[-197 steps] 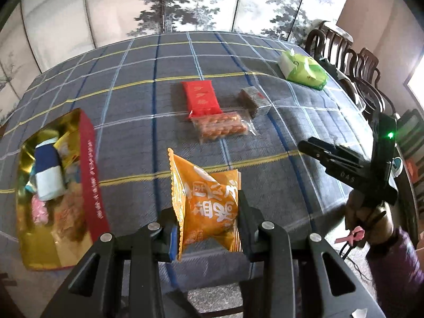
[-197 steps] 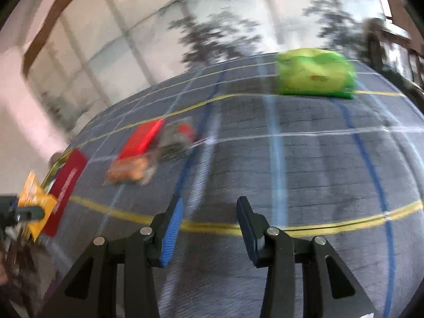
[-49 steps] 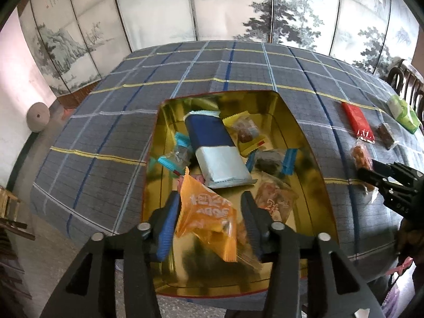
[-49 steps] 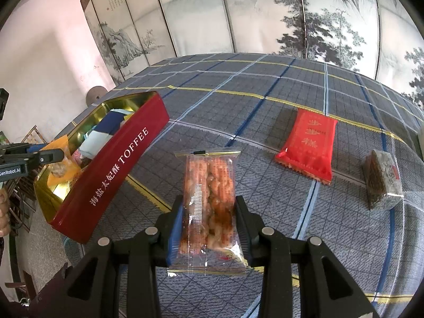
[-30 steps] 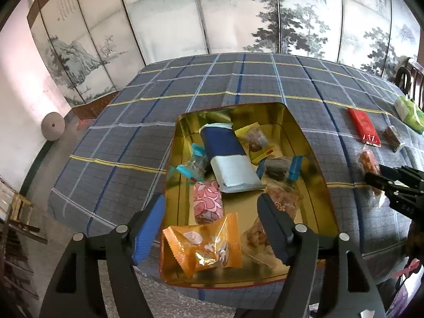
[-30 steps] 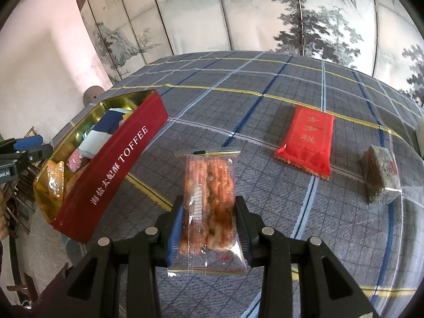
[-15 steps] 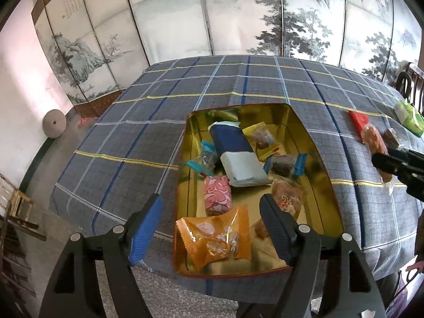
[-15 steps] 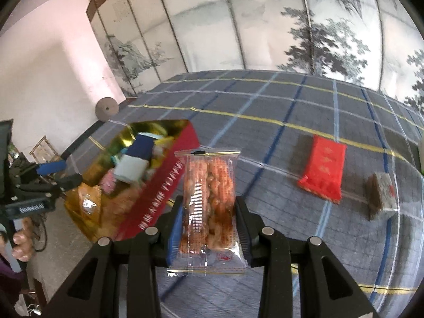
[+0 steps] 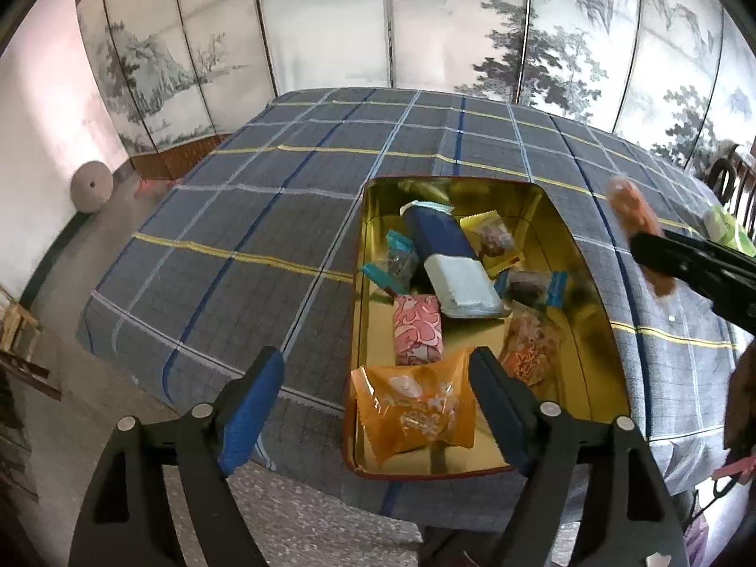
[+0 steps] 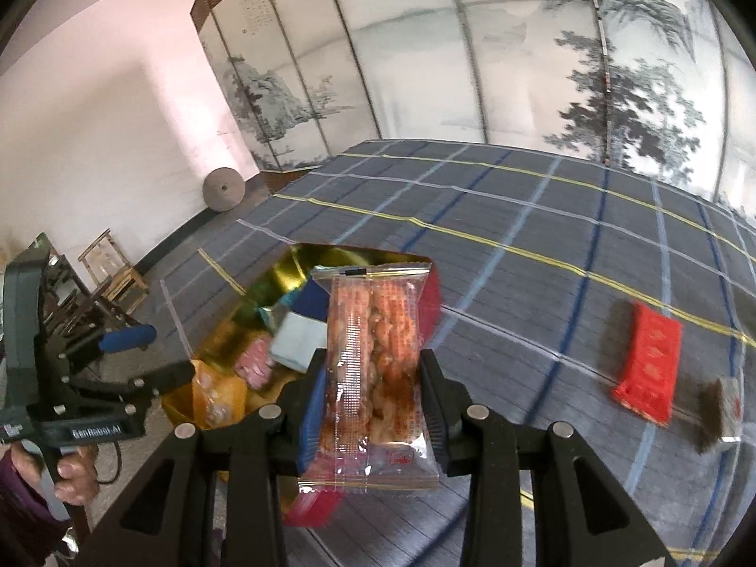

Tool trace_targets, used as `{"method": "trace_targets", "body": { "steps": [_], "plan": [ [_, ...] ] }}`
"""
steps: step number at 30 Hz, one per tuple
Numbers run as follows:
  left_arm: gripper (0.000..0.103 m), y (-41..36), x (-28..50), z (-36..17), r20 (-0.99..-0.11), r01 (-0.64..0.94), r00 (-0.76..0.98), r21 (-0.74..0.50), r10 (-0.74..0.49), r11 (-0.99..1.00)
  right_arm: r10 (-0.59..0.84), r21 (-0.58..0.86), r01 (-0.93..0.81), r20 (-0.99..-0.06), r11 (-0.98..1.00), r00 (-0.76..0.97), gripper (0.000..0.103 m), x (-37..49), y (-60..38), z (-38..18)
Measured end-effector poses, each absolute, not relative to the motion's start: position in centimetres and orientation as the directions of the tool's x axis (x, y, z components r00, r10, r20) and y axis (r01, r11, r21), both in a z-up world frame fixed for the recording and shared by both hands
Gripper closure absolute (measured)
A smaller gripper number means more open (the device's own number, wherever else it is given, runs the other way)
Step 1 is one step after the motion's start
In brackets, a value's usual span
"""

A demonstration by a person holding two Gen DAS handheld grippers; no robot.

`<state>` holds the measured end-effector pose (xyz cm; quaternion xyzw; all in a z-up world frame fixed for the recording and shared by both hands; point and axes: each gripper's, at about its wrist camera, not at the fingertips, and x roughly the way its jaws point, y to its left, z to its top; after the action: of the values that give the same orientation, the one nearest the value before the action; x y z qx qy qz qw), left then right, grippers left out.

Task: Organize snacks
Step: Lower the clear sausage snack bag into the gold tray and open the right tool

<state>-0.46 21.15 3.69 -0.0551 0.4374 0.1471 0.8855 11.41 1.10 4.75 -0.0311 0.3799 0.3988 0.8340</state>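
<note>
Clear snack packet [image 10: 373,359]: held across its middle by the right hand-held gripper [image 10: 373,406], which is clamped on it; it hangs above the worktop at the tin's near edge, at 12 o'clock from the jaws.
Handling: judged light and crinkly; the fried pieces inside look brittle, so a firm squeeze could crush them. The slick film may slip; mid-body on the long sides is the sensible hold.
Shape and material: long flat pillow pack, transparent film, sealed ends, orange-brown lumpy contents.
Gold tin [image 9: 553,217]: shiny rectangular metal with a red outer wall, at 12 o'clock of the left hand-held gripper [image 9: 378,378]; holds mixed wrapped snacks.
Orange packet [image 9: 416,408]: puffy foil pouch lying in the tin's near end, free.
Left hand-held gripper: jaws opening, nothing pressed between the pads.
Red packet [image 10: 649,361]: flat glossy rectangle at 3 o'clock on the worktop.
Worktop [image 9: 264,236]: draped in woven grey-blue plaid cloth.
</note>
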Motion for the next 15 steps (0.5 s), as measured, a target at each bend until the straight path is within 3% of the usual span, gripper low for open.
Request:
{"method": "trace_targets", "body": {
  "steps": [15],
  "plan": [
    [0.018, 22.2, -1.5, 3.8, -0.780, -0.320, 0.586, 0.026, 0.219, 0.947, 0.631, 0.336, -0.652, -0.722, 0.680, 0.285, 0.066, 15.5, 7.9, 1.4]
  ]
}}
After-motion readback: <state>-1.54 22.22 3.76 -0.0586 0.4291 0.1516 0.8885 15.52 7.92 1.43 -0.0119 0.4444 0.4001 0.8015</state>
